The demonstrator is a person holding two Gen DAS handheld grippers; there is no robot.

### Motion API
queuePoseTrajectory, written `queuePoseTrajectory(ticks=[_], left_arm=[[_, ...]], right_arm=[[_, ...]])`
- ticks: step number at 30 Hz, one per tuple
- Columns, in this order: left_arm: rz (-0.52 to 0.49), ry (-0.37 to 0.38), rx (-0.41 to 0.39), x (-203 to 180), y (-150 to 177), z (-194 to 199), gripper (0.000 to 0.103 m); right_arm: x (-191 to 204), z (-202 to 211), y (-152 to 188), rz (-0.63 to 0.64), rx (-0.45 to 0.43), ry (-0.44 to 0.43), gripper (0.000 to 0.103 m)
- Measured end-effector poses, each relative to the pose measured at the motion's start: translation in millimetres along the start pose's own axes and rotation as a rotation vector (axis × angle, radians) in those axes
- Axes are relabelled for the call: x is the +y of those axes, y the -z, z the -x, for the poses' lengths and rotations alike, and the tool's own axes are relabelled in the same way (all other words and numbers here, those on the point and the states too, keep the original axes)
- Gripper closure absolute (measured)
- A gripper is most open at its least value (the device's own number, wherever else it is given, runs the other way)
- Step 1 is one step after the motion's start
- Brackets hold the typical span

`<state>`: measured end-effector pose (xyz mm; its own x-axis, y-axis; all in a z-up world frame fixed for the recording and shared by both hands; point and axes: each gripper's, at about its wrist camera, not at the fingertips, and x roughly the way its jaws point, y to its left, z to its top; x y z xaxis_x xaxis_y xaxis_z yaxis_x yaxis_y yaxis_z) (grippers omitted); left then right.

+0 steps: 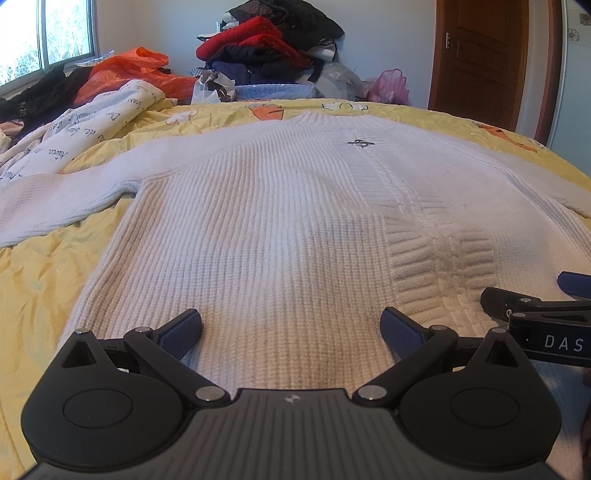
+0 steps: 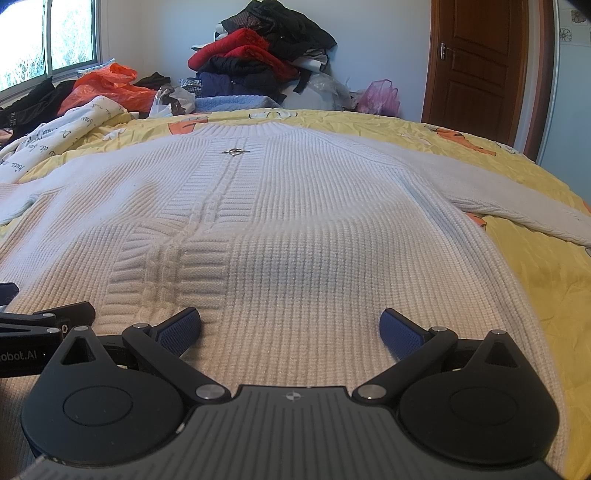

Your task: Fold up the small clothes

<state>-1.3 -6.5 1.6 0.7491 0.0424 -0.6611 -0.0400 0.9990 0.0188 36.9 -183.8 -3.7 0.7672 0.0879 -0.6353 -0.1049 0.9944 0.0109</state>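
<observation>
A white ribbed knit sweater (image 1: 280, 206) lies flat, front up, on a yellow bedspread (image 1: 33, 280), sleeves spread to both sides, collar at the far end. It also shows in the right wrist view (image 2: 314, 221). A small metal emblem (image 1: 360, 143) sits on its chest. My left gripper (image 1: 291, 328) is open and empty, just above the sweater's hem, left of centre. My right gripper (image 2: 290, 328) is open and empty over the hem's right part. The right gripper shows at the right edge of the left wrist view (image 1: 535, 306); the left gripper shows at the left edge of the right wrist view (image 2: 44, 317).
A white printed cloth (image 1: 77, 129) lies on the bed at the far left. A pile of red and dark clothes (image 1: 266, 48) and plastic bags (image 1: 125, 74) stand beyond the bed's far edge. A brown door (image 1: 480, 55) is at the far right, a window (image 1: 44, 33) at the far left.
</observation>
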Motion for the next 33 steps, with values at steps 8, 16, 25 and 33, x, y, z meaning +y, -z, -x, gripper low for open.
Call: queuePoseTrajectory(ticks=[8,16,25,33], left_arm=[[0.002,0.002,0.002,2.0,-1.4,-0.2,0.0],[0.004,0.001,-0.003,1.5,0.4,-0.3,0.0],[-0.01,-0.029,-0.022,-5.2,5.7,4.6,0.0],[0.002,-0.014,-0.019,-2.2,5.3,2.6,0.0]], right_arm=[[-3.1,3.9,-6.9,0.001,0.003,-0.003,0.001],[-63.8,35.0,-37.5,-0.133,-0.185,-0.222,0.0],[-261.3,14.3,-81.9,-0.536,-0.254,-0.073,0.0],[-417.8,-7.5,-42.8,-0.948,-0.297,0.174,0.02]])
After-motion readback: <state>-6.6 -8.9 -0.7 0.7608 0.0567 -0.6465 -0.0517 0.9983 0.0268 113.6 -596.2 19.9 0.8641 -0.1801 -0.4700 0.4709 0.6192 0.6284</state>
